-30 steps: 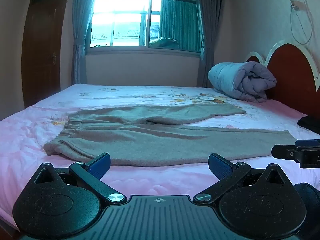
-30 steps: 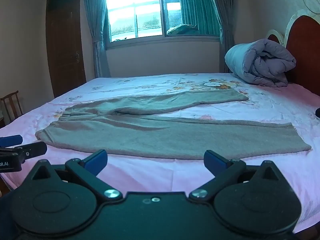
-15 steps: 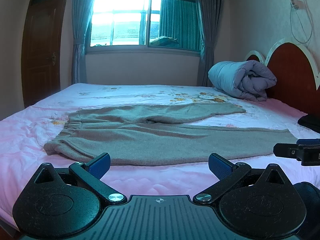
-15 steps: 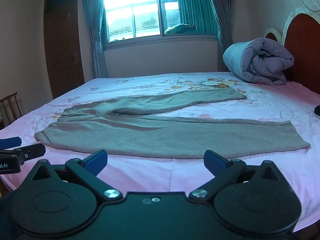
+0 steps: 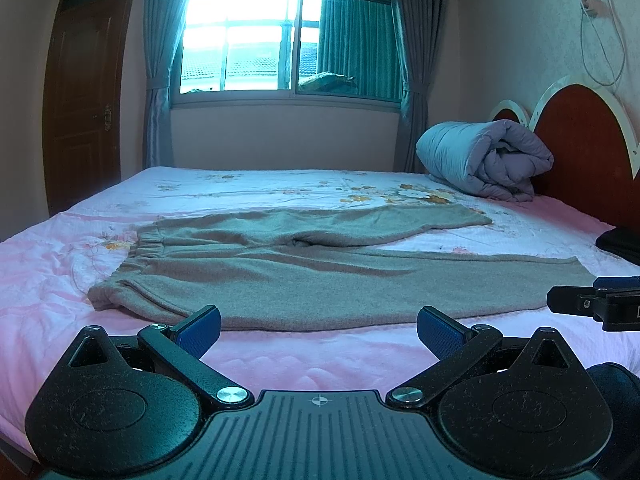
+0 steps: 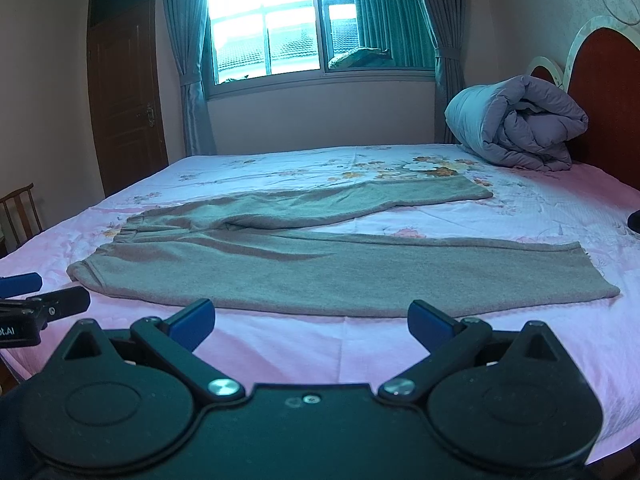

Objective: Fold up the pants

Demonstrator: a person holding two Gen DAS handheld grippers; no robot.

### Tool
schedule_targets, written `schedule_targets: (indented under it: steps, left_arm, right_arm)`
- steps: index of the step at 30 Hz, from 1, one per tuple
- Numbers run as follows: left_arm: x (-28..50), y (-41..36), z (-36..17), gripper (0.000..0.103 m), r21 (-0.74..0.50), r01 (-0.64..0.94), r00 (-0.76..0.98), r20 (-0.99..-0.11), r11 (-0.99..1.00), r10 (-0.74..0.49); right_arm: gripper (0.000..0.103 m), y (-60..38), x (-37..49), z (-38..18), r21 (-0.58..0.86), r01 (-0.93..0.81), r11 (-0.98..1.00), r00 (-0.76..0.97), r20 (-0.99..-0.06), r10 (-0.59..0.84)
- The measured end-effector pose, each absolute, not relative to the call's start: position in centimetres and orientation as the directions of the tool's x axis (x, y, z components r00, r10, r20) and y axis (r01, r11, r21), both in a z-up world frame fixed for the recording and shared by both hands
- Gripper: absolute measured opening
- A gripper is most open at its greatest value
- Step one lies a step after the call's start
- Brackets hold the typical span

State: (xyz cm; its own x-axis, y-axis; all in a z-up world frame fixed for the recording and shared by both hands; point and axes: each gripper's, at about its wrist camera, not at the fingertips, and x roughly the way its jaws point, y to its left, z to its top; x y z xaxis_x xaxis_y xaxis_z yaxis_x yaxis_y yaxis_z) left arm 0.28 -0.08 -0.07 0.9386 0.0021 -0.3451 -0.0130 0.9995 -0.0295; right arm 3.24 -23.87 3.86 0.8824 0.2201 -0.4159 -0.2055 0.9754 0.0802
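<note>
Grey pants (image 5: 320, 276) (image 6: 304, 264) lie flat on the pink bed, waistband at the left, both legs running right and splayed apart. My left gripper (image 5: 318, 328) stands open just short of the near edge of the pants, nothing between its blue pads. My right gripper (image 6: 310, 322) is likewise open before the near leg, and holds nothing. Each gripper's tip shows at the edge of the other's view: the right one (image 5: 596, 300) by the near leg's hem, the left one (image 6: 36, 300) by the waistband.
A rolled grey-blue quilt (image 5: 484, 160) lies at the back right against the red headboard (image 5: 580, 140). A dark item (image 5: 620, 240) sits at the bed's right edge. A window, a door and a wooden chair (image 6: 20, 216) stand beyond the bed.
Both grippers have crept slightly closer to the near edge of the pants. The pants have not moved and both grippers stay open.
</note>
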Motion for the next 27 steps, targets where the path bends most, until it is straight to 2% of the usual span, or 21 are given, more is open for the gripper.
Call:
schedule_targets:
  steps: [27]
  left_arm:
    - [0.37,0.03,-0.16,0.103,-0.022,-0.009,0.937,-0.349,1.0,0.001]
  right_arm:
    - [0.097,-24.14,3.33,3.79,0.08,-0.203,0.976,0.882,-0.417,0.218]
